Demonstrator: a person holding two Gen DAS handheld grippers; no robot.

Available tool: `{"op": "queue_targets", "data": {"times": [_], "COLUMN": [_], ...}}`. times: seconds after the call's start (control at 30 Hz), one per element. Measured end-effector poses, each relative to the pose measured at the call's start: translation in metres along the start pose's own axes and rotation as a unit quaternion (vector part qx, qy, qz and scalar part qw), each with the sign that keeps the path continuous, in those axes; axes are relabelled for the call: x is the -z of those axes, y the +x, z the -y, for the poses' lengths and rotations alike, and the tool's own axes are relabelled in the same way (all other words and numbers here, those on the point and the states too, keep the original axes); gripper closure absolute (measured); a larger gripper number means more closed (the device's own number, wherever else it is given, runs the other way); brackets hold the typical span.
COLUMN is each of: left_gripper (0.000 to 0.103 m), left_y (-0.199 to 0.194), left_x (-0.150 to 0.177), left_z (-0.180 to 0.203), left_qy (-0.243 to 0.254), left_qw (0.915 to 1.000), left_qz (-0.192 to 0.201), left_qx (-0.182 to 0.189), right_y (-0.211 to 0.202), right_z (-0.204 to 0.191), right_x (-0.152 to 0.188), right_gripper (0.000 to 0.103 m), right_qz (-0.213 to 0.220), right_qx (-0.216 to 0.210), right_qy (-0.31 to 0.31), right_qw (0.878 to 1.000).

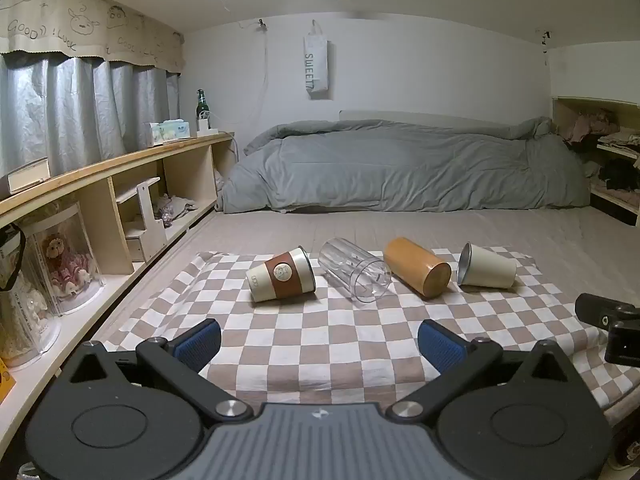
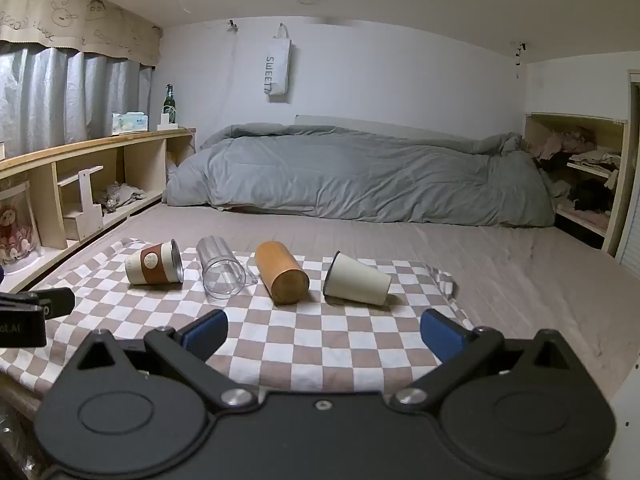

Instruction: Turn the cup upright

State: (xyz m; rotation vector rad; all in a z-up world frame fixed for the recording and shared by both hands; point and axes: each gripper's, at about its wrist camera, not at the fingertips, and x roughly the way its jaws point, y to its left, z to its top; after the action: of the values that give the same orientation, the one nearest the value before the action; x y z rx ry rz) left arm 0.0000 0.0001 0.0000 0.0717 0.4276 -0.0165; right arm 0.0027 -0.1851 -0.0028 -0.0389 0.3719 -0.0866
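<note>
Four cups lie on their sides in a row on the checked cloth (image 1: 320, 344), which is spread on the bed, so none can yet hold anything. Taking the wooden cup (image 2: 282, 278) as landmark: the clear cup (image 2: 220, 274) lies just left of it, the sleeved cup (image 2: 154, 268) further left, and the white cup (image 2: 358, 280) to its right, mouth turned toward the wooden one. All four rest apart. The left claw (image 1: 318, 340) and right claw (image 2: 324, 334) hover short of the row, fingers spread wide and holding nothing, probably so either can straddle a cup's side.
</note>
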Motion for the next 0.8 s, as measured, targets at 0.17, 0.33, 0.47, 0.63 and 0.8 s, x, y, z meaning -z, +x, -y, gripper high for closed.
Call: {"op": "queue_targets", "data": {"times": [0.17, 0.33, 0.47, 0.63, 0.8], "left_gripper": [0.0, 0.0, 0.0, 0.0, 0.0], "left_y": [0.0, 0.0, -0.0001, 0.0, -0.0002], "left_x": [0.0, 0.0, 0.0, 0.0, 0.0001], "left_z": [0.0001, 0.0, 0.0001, 0.0001, 0.0001], "left_qy": [0.001, 0.001, 0.001, 0.001, 0.001], "left_qw": [1.0, 1.0, 1.0, 1.0, 1.0], "left_qz": [0.0, 0.0, 0.0, 0.0, 0.0], "left_qx": [-0.001, 0.0, -0.001, 0.0, 0.0], "right_y": [-0.0005, -0.0004, -0.0003, -0.0006, -0.0016], "right_z": [-0.0002, 0.0003, 0.0004, -0.0001, 0.0006], "right_x": [0.0, -0.0002, -0.0002, -0.0003, -0.0002], "right_gripper": [0.0, 0.0, 0.0, 0.0, 0.0], "right_qz": [0.001, -0.001, -0.001, -0.002, -0.002], "right_qx": [0.002, 0.002, 0.002, 0.002, 0.002], "right_qy": [-0.002, 0.0, 0.001, 0.001, 0.001], "right_qw": [1.0, 1.0, 1.0, 1.0, 1.0]}}
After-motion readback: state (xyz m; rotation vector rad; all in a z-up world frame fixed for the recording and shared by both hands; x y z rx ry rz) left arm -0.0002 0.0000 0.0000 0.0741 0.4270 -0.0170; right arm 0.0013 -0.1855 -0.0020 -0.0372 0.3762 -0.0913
